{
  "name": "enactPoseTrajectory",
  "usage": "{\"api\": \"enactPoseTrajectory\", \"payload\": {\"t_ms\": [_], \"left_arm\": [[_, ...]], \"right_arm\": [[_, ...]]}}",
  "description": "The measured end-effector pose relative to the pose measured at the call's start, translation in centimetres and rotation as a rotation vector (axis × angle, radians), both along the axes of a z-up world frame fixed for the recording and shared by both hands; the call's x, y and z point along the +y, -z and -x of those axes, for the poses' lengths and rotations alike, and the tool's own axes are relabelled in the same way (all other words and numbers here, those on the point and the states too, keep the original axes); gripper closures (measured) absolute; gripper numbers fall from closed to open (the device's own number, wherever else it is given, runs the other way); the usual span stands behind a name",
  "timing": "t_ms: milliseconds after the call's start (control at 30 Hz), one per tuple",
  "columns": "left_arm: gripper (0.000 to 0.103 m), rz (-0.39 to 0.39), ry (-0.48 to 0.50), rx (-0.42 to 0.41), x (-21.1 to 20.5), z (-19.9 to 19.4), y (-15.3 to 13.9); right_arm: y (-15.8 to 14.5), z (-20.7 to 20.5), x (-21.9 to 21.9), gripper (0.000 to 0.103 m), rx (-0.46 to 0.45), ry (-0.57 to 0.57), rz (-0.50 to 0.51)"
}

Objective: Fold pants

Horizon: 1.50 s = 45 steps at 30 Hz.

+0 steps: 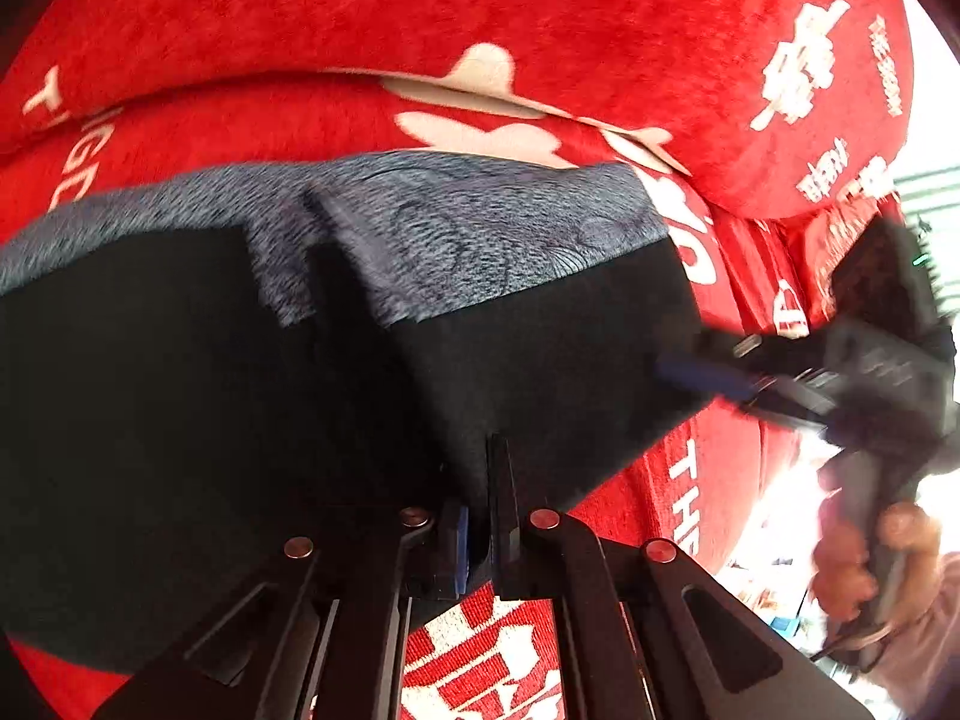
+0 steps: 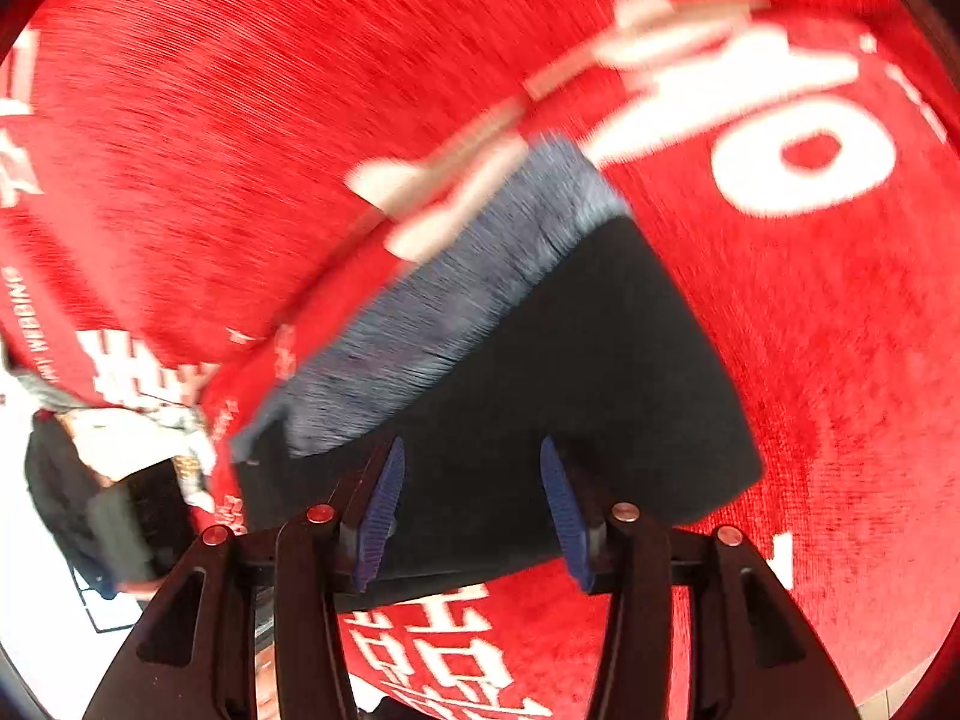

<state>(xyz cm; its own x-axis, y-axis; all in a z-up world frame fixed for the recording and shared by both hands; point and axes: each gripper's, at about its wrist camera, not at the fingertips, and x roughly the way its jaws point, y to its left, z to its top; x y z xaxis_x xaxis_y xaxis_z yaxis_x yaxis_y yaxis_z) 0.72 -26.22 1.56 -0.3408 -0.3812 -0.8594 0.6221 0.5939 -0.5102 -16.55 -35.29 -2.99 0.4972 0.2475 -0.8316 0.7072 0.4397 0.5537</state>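
Work surface covered by a red plush cloth (image 1: 540, 6) printed with white characters and Latin lettering (image 2: 804, 162); a fold (image 1: 474, 93) crosses the cloth, exposing its pale underside. Beyond the cloth's edge, strong daylight overexposes the surroundings (image 1: 780, 498). A pale floor (image 2: 36, 600) lies at the lower left of the right wrist view, details blurred

Hard to pin down the room, honestly. The work surface is covered by a red plush cloth (image 1: 540, 12) with white Chinese characters and English lettering, wedding-style, so probably somebody's home.
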Motion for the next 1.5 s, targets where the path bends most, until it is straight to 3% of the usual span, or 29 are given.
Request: {"api": "enactPoseTrajectory", "payload": {"t_ms": [67,133,200,233,267,300,533,600,633,733,1033,1300,1433,1500], "left_arm": [[0.098,-0.018,-0.003,0.001,-0.1,0.0,-0.2],[0.098,-0.015,0.010,-0.029,0.0,0.1,-1.2],[0.077,-0.025,0.017,-0.065,0.1,0.1,-2.0],[0.044,-0.035,0.012,-0.098,0.3,0.0,-2.4],[0.019,-0.039,-0.007,-0.139,0.6,-0.2,-3.0],[0.016,-0.034,-0.026,-0.163,1.0,-0.6,-3.6],[0.016,-0.146,-0.096,-0.238,4.5,-3.1,-3.5],[0.016,-0.196,-0.115,-0.257,5.9,-3.7,-2.9],[0.016,-0.220,-0.124,-0.262,6.6,-4.0,-2.6],[0.016,-0.276,-0.152,-0.269,8.4,-4.7,-2.1],[0.016,-0.364,-0.254,-0.244,14.1,-6.4,-1.5],[0.016,-0.383,-0.317,-0.218,18.1,-7.4,-1.3],[0.016,-0.386,-0.349,-0.215,20.0,-7.7,-1.5],[0.016,-0.382,-0.363,-0.211,20.8,-7.9,-1.6]], "right_arm": [[1.8,0.2,0.2,0.052,0.003,0.031,-0.060],[1.4,0.0,0.3,0.052,0.002,0.018,-0.042],[0.8,-0.3,0.5,0.052,0.017,-0.007,-0.023],[0.5,-0.5,0.6,0.052,0.030,-0.026,-0.014],[0.2,-0.8,0.8,0.052,0.040,-0.042,-0.003],[-0.2,-1.4,1.0,0.052,0.047,-0.062,0.015],[-1.7,-7.3,4.0,0.051,0.015,-0.202,0.099],[-1.6,-9.0,5.0,0.059,0.004,-0.235,0.118],[-1.3,-10.1,5.8,0.073,0.000,-0.260,0.132],[0.6,-12.1,8.2,0.077,0.059,-0.334,0.121],[0.0,-10.3,11.8,0.077,0.110,-0.396,0.169],[-1.8,-10.6,14.6,0.076,0.172,-0.465,0.231],[-2.0,-10.8,16.2,0.056,0.189,-0.493,0.237],[-2.0,-11.1,16.8,0.054,0.197,-0.509,0.247]]}}
